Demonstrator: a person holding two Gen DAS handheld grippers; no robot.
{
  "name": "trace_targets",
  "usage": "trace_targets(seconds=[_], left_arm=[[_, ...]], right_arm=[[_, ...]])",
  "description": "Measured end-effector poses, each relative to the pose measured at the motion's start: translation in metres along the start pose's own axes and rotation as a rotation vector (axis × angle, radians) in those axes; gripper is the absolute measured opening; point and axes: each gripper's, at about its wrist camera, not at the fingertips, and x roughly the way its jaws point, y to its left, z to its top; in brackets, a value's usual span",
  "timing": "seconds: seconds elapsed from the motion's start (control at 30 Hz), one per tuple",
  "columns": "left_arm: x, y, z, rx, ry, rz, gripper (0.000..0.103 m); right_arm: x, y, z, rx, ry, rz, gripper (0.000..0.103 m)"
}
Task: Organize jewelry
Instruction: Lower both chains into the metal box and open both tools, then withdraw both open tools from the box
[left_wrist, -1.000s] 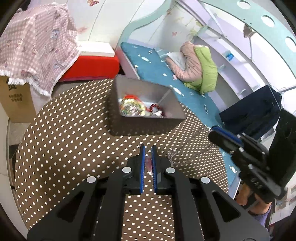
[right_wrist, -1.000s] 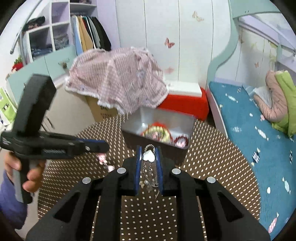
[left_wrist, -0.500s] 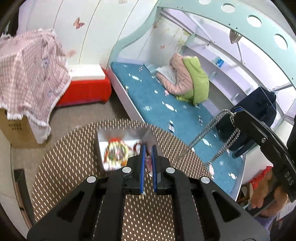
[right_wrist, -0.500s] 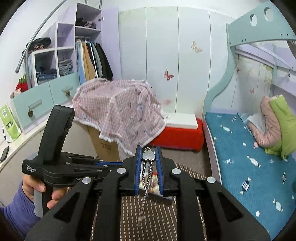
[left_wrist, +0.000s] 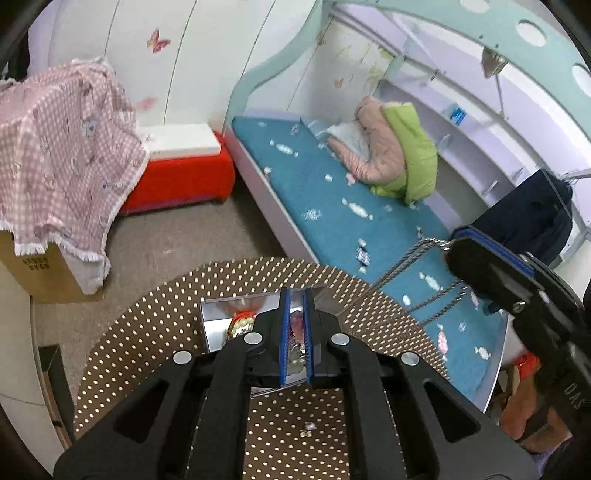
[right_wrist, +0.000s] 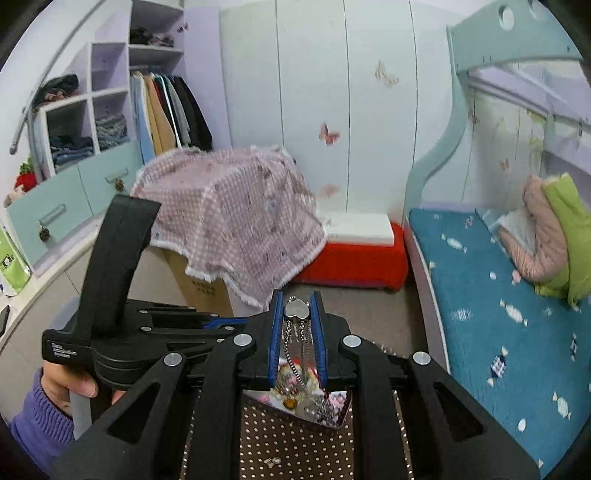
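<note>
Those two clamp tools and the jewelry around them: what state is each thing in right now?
Right gripper: shut on heart necklace.
Heart necklace: pinched at its heart pendant, chains hanging toward the box.
Left gripper: nearly shut on a small pinkish piece, too blurred to name.
Metal box: open-topped, jewelry inside.
Small trinket: lying loose on the dotted table.

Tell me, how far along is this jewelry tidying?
Partly done, it seems. The metal tray on the dotted table already holds colorful pieces. In hand: the right gripper pinches a heart-pendant necklace, its chain dangling above the tray, while the left gripper grips a small pinkish piece. Left: both need dropping in, and one tiny item lies on the table.
</note>
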Motion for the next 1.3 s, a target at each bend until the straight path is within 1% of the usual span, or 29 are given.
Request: trace_targets(seconds=[0.13,0.23,0.3,0.37,0.5,0.57,0.6,0.63,0.7,0.8,0.83,0.9,0.97,1.03,1.07,1.2,1.3], left_arm=[[0.031,0.011,-0.014,-0.019,0.056,0.018,0.007],[0.048,0.017,-0.025,-0.022,0.082,0.03,0.007],[0.055,0.019,-0.029,-0.021,0.096,0.033,0.007],[0.062,0.021,-0.034,-0.011,0.105,0.057,0.007],[0.068,0.022,-0.037,0.002,0.115,0.065,0.008],[0.069,0.022,-0.04,0.01,0.114,0.077,0.022],[0.068,0.02,-0.041,0.01,0.112,0.083,0.036],[0.067,0.019,-0.042,0.014,0.103,0.089,0.039],[0.062,0.017,-0.044,0.027,0.093,0.095,0.039],[0.05,0.015,-0.05,0.039,0.072,0.113,0.039],[0.046,0.015,-0.052,0.039,0.065,0.114,0.041],[0.033,0.016,-0.059,0.031,0.039,0.135,0.048],[0.019,0.016,-0.066,0.038,0.015,0.152,0.048],[0.009,0.018,-0.074,0.033,-0.002,0.16,0.055],[0.003,0.018,-0.08,0.031,-0.014,0.168,0.056],[-0.008,0.024,-0.105,0.035,-0.029,0.218,0.057],[-0.009,0.03,-0.12,0.02,-0.017,0.222,0.057]], right_arm=[[0.031,-0.009,-0.02,0.031,0.076,0.001,0.014],[0.051,-0.014,-0.036,0.051,0.13,-0.001,0.014],[0.061,-0.017,-0.044,0.064,0.154,-0.001,0.014],[0.07,-0.021,-0.052,0.083,0.183,0.008,0.014],[0.081,-0.023,-0.063,0.098,0.219,0.004,0.014],[0.083,-0.024,-0.067,0.112,0.232,0.01,0.015],[0.083,-0.025,-0.067,0.12,0.232,0.011,0.016],[0.081,-0.026,-0.068,0.126,0.231,0.017,0.016],[0.076,-0.027,-0.069,0.124,0.224,0.018,0.016],[0.06,-0.026,-0.073,0.122,0.206,0.015,0.024],[0.057,-0.026,-0.074,0.123,0.202,0.016,0.027],[0.048,-0.023,-0.08,0.12,0.196,0.017,0.028],[0.041,-0.017,-0.09,0.1,0.201,0.016,0.029],[0.037,-0.008,-0.104,0.072,0.215,0.009,0.03],[0.037,-0.004,-0.112,0.066,0.23,0.008,0.031],[0.047,0.008,-0.144,0.05,0.294,-0.001,0.031],[0.054,0.013,-0.162,0.071,0.323,0.001,0.031]])
